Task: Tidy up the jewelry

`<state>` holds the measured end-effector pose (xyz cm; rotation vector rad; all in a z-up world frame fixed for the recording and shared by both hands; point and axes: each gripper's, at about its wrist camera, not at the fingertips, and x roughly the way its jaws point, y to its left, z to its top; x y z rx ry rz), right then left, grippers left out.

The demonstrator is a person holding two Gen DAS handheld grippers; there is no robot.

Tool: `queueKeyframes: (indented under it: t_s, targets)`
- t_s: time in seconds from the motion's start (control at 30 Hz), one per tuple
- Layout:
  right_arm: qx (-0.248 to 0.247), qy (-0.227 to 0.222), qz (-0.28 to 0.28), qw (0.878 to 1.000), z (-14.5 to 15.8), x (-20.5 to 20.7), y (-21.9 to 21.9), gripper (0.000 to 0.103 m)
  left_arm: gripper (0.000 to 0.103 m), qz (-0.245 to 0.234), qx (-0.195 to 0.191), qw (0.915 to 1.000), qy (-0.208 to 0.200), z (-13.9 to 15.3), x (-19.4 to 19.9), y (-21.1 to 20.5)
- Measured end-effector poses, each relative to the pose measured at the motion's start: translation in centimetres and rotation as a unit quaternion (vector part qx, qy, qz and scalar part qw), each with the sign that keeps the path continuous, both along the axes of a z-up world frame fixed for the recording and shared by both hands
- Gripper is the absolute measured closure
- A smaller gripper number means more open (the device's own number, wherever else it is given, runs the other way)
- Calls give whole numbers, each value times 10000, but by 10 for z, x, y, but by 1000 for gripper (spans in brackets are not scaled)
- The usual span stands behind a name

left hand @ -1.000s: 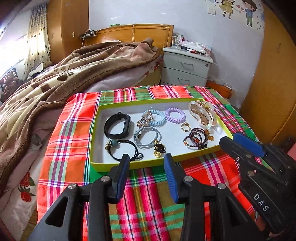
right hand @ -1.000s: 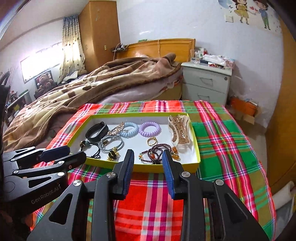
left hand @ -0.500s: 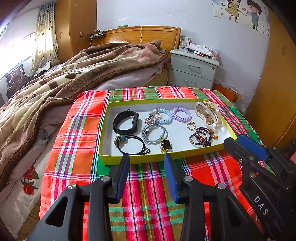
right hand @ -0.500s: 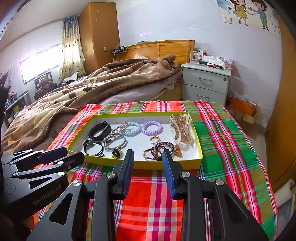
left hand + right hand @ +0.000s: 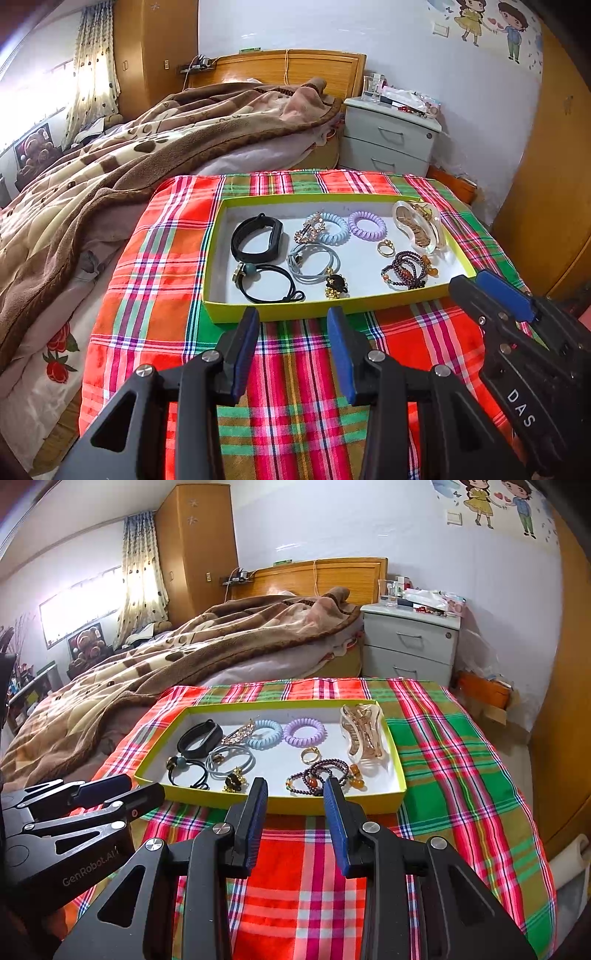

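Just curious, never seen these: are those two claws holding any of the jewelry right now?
No. The left gripper and right gripper are both open and empty, short of the yellow tray.

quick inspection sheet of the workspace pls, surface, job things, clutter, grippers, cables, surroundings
Surface: plaid cloth with a yellow-rimmed tray on it.
Job's things: all inside the tray: black band, blue coil tie, purple coil tie, gold ring, bead bracelet, clear hair claw, grey hair ties, black hair tie.
Clutter: nothing seen on the cloth outside the tray.
Grippers: left gripper and right gripper both open, empty, short of the tray's near rim.
Cables: cords on the headboard.
Surroundings: bed with brown blanket, nightstand, wardrobe.
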<state>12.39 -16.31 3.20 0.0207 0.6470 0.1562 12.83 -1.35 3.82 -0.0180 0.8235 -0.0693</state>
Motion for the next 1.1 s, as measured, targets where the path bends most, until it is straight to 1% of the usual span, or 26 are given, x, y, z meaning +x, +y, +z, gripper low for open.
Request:
queueKeyframes:
  t_s: [1.1]
  targets:
    - [15,27,-60,10000,-2,0,-1,71,63,42,-6,10000,28,2,-1,2]
